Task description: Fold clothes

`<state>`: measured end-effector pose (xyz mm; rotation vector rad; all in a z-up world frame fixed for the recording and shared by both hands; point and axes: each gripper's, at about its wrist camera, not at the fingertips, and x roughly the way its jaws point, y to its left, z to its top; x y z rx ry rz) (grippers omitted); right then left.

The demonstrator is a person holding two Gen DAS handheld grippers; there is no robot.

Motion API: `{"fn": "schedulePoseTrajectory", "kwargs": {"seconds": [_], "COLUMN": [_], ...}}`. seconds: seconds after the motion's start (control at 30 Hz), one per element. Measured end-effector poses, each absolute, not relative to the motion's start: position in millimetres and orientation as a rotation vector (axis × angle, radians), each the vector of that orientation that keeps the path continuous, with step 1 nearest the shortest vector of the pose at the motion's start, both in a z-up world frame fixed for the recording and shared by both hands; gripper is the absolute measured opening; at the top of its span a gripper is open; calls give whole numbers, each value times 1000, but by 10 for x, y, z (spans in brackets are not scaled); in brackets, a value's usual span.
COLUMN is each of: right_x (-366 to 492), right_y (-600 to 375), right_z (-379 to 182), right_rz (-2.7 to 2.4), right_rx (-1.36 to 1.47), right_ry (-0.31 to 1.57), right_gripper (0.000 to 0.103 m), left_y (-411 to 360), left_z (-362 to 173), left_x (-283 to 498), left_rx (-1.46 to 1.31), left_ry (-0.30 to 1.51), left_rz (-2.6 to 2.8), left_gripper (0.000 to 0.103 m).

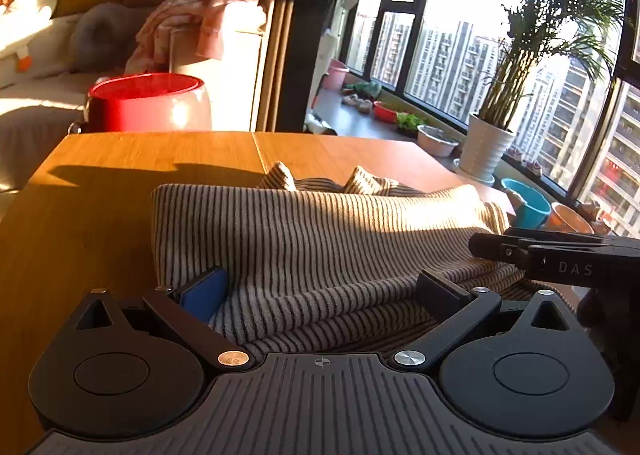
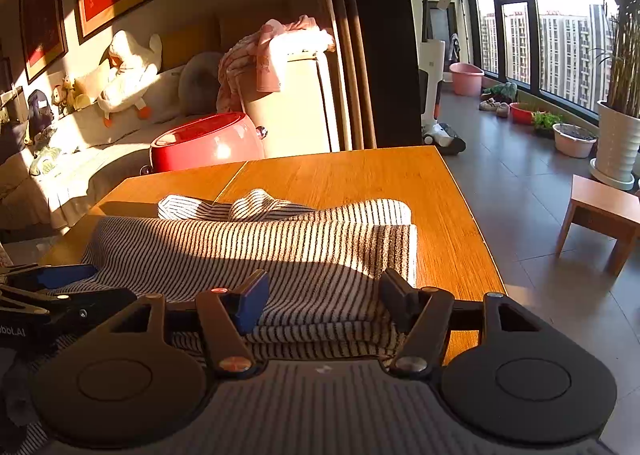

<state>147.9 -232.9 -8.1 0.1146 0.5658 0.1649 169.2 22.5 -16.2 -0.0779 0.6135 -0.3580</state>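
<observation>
A striped knit garment lies folded in layers on the wooden table; it also shows in the right wrist view. My left gripper is open, its fingers spread wide over the garment's near edge, empty. My right gripper is open too, fingers apart over the garment's near right part. The right gripper shows at the right edge of the left wrist view, and the left gripper at the left edge of the right wrist view.
A red round bin stands beyond the table's far edge. A sofa with plush toys is behind it. A small wooden stool and potted plants stand on the floor to the right.
</observation>
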Motion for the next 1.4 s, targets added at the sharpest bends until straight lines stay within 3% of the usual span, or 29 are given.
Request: {"fn": "schedulePoseTrajectory", "kwargs": {"seconds": [0.5, 0.67, 0.97, 1.4], "right_x": [1424, 1459, 1509, 1536], "right_y": [-2235, -2217, -2179, -2191], "right_z": [-75, -78, -83, -95], "right_rz": [169, 198, 238, 256], "right_rx": [87, 72, 59, 68], "right_ry": [576, 587, 609, 627], "right_gripper": [76, 88, 100, 103], "left_y": [327, 316, 263, 216], "left_z": [-179, -175, -184, -197], "left_x": [1679, 1618, 1618, 1629], "left_rx": [-87, -71, -34, -22], "left_ry": [609, 584, 603, 639], "left_rz": [-359, -333, -260, -243], "left_gripper": [103, 103, 103, 103]}}
